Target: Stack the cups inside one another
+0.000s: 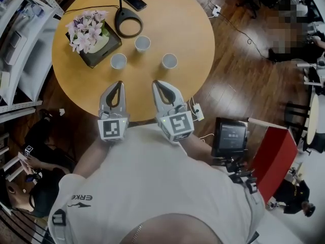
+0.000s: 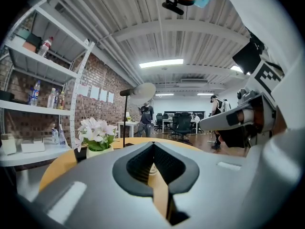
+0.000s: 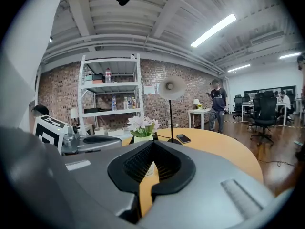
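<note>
1. Currently L gripper [image 1: 120,84] & R gripper [image 1: 156,83] are shut, empty, short of 3 cups [image 1: 118,61] spread apart on table [image 1: 193,29].
2. Cup is likely knocked over if jaws aren't opened first.
3. Flower pot [image 1: 93,40] may be bumped.

The round yellow tabletop [image 1: 177,24] holds three white cups [image 1: 118,61] [image 1: 142,43] [image 1: 169,61] near its front, a dark tray of flowers [image 1: 91,34], a black lamp [image 1: 128,22] and a phone [image 1: 134,4].
</note>
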Demonstrator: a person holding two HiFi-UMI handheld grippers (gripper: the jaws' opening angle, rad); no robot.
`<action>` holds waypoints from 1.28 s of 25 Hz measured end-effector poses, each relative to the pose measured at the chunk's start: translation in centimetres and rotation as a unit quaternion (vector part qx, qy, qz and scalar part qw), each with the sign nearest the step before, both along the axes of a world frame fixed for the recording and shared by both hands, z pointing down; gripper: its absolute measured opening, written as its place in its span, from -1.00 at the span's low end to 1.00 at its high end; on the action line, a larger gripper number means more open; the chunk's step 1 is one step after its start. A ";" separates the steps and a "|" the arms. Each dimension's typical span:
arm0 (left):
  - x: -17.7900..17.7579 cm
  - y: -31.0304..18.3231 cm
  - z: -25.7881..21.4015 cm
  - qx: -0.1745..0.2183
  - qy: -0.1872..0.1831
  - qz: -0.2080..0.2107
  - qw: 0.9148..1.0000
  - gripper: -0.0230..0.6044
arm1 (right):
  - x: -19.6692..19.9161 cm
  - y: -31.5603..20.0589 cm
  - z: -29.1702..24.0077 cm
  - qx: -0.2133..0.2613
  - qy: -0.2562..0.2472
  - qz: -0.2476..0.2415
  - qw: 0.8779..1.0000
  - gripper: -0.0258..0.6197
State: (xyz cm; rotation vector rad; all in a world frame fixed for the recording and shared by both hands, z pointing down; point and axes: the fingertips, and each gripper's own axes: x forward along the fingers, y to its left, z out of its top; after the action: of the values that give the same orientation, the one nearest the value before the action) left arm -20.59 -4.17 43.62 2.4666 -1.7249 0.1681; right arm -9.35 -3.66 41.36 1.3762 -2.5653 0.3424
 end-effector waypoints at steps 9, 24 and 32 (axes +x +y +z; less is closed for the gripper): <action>-0.7 -2.8 4.5 -0.038 -0.013 -0.027 0.999 -0.92 | -0.2 -2.8 3.1 -0.033 0.003 -0.021 0.999 -0.88; -1.7 -4.4 15.2 -0.115 -0.054 -0.046 0.991 -0.92 | -1.2 -4.4 10.3 -0.112 0.010 -0.040 0.993 -0.88; -1.7 -5.2 18.2 -0.148 -0.083 -0.046 0.984 -0.65 | -0.8 -4.3 12.1 -0.143 0.019 -0.040 0.989 -0.88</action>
State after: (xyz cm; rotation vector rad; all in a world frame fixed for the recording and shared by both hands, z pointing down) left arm -22.31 -9.38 61.85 2.2079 -1.7256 0.5891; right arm -10.11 -7.94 53.47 1.1628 -2.4168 0.6355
